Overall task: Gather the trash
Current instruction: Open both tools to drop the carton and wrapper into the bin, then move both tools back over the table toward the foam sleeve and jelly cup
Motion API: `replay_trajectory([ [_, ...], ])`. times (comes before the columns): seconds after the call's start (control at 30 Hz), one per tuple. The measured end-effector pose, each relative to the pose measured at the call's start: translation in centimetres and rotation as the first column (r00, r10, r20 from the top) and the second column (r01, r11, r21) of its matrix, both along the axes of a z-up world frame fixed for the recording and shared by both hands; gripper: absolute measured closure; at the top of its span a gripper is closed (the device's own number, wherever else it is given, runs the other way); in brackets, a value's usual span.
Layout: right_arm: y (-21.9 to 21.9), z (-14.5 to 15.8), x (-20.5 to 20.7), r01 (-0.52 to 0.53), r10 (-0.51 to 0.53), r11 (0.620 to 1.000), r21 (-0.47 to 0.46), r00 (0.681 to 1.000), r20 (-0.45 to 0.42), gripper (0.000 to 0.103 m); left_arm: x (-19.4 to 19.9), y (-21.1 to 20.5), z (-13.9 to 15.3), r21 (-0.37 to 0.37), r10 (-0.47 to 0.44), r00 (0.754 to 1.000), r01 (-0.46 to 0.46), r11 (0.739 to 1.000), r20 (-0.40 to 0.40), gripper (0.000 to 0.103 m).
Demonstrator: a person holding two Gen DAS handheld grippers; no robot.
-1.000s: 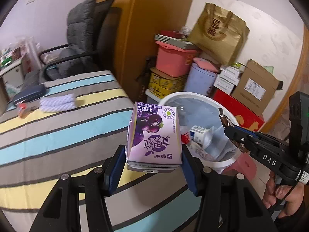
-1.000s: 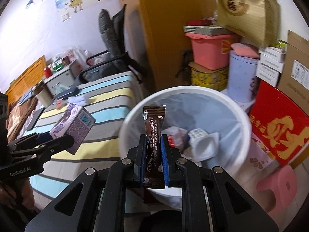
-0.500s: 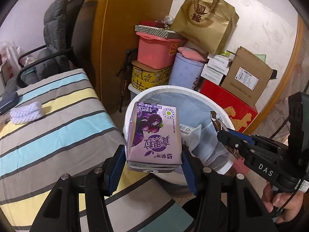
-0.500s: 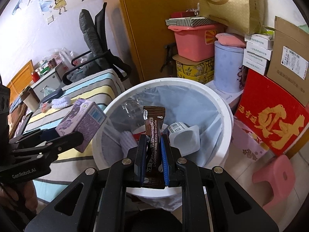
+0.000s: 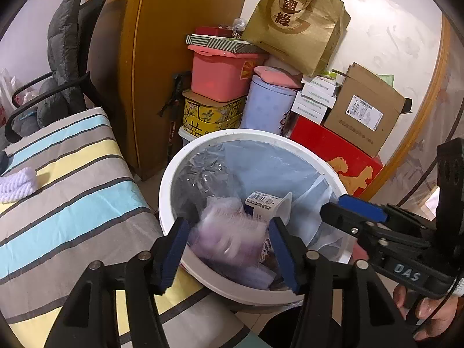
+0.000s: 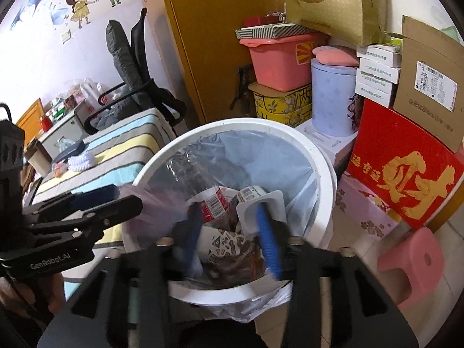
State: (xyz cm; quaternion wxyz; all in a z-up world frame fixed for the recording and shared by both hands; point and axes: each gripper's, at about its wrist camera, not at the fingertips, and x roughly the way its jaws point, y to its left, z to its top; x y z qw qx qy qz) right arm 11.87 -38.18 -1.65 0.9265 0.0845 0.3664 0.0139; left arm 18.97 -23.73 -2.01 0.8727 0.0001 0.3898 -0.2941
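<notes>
White bin (image 5: 174, 171), clear-lined, stands between the striped bed (image 5: 66, 174) and stacked boxes (image 5: 362, 110); contents visible: crushed clear bottle (image 6: 200, 185) with red label, white yoghurt cup (image 6: 261, 200), patterned paper scraps (image 6: 229, 240); deeper layers hard to make out. Left gripper (image 5: 229, 249) over the near rim, jaws opening; purple juice carton (image 5: 232, 240) between its pads, heavily blurred, over the bin's inside, apparently loose; contact with the pads cannot be told. Right gripper (image 6: 232, 232) over the bin, jaws opening, blurred, nothing clamped between them; brown wrapper not identifiable among the scraps. A hand (image 5: 429, 310) is partly cut off at the frame's edge.
</notes>
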Motion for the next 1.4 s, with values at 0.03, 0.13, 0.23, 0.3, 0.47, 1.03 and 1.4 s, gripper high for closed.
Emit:
replay_trajectory([
  [0.03, -0.1, 0.1, -0.1, 0.003, -0.003, 1.0, 0.003, 1.0, 0.005, 0.055, 0.0, 0.2, 0.0, -0.003, 0.002, 1.0, -0.002, 1.0, 0.0, 0.043],
  [0.13, -0.1, 0.3, -0.2, 0.004, -0.004, 1.0, 0.012, 1.0, 0.012, 0.055, -0.3, 0.7, 0.2, -0.006, 0.015, 1.0, -0.015, 1.0, 0.0, 0.043],
  [0.23, 0.1, 0.4, -0.4, -0.007, 0.007, 1.0, 0.02, 1.0, 0.02, 0.055, -0.7, 1.8, 0.5, -0.015, 0.031, 1.0, -0.031, 0.999, -0.001, 0.043],
  [0.3, 0.4, 0.6, -0.6, -0.019, 0.019, 1.0, 0.023, 1.0, 0.024, 0.055, -1.0, 2.6, 0.6, -0.019, 0.047, 0.999, -0.047, 0.999, -0.006, 0.043],
  [0.47, 1.6, 1.0, -1.0, -0.061, 0.06, 0.998, 0.027, 0.997, 0.039, 0.055, -2.4, 4.8, 1.0, -0.021, 0.094, 0.996, -0.094, 0.995, 0.005, 0.044],
  [1.03, 7.7, 0.5, -2.1, -0.242, 0.241, 0.969, 0.053, 0.97, 0.021, 0.055, -6.8, 12.9, 0.1, -0.01, 0.247, 0.969, -0.247, 0.969, 0.007, 0.044],
  [1.4, 11.6, 0.5, -2.3, -0.352, 0.351, 0.934, 0.062, 0.936, 0.036, 0.055, -8.9, 18.0, 0.4, 0.01, 0.363, 0.931, -0.363, 0.932, 0.039, 0.044],
])
